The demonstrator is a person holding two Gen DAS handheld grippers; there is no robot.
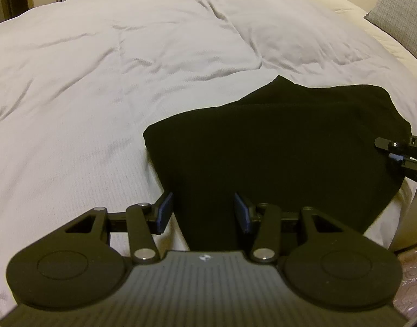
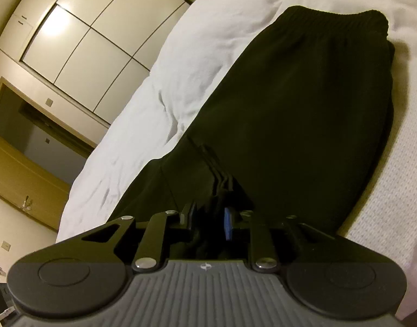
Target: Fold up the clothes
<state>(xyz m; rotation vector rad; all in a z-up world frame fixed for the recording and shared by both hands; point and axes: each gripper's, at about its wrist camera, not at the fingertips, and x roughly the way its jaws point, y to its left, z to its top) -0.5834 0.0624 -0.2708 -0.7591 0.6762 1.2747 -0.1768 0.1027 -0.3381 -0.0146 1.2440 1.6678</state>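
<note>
A black garment [image 1: 276, 141], partly folded, lies on the white duvet [image 1: 99, 81] near the bed's near right edge. Its elastic waistband [image 2: 336, 19] shows at the far end in the right wrist view. My left gripper [image 1: 203, 212] is open, hovering over the garment's near left edge with nothing between its blue pads [image 1: 165, 212]. My right gripper [image 2: 209, 222] is shut on a bunched fold of the black garment [image 2: 290, 122] at its near end. From the left wrist view, the right gripper [image 1: 399, 155] sits at the garment's right edge.
A grey pillow [image 1: 399, 19] lies on the cream sheet [image 1: 344, 2] at the far right. White wardrobe doors [image 2: 80, 35] and a wooden cabinet [image 2: 20, 171] stand beyond the bed's far side. Patterned floor [image 1: 412, 272] shows below the bed edge.
</note>
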